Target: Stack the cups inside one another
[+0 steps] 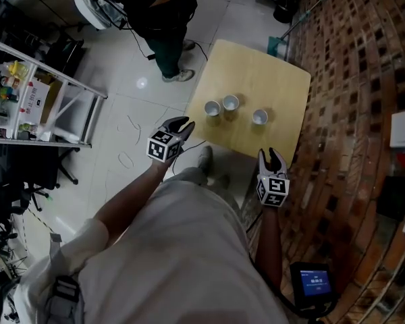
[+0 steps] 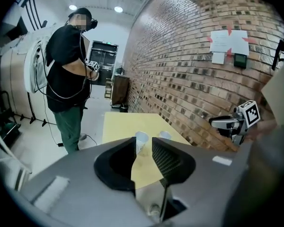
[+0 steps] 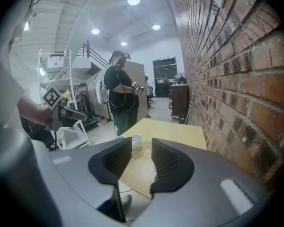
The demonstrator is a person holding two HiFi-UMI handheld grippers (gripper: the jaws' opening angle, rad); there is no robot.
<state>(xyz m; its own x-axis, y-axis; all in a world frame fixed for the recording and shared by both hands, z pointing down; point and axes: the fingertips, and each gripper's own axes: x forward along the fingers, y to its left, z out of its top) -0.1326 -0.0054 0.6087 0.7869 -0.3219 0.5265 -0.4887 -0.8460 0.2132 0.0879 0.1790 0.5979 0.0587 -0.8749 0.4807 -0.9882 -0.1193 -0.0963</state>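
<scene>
three cups (image 1: 230, 102) sit apart in a row on the table (image 1: 256, 73), none nested yet. left tongs (image 1: 182, 125) and right tongs (image 1: 270, 155) hang just short of its near edge, both spread and empty. cups look light, so a sloppy pinch could tip or crush one.

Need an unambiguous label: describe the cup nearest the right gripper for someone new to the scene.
A light wooden table stands beside the brick wall. Three white cups stand in a row on its nearer half. The target cup is the wall-side one, standing alone, while the left cup and middle cup stand close together.
</scene>
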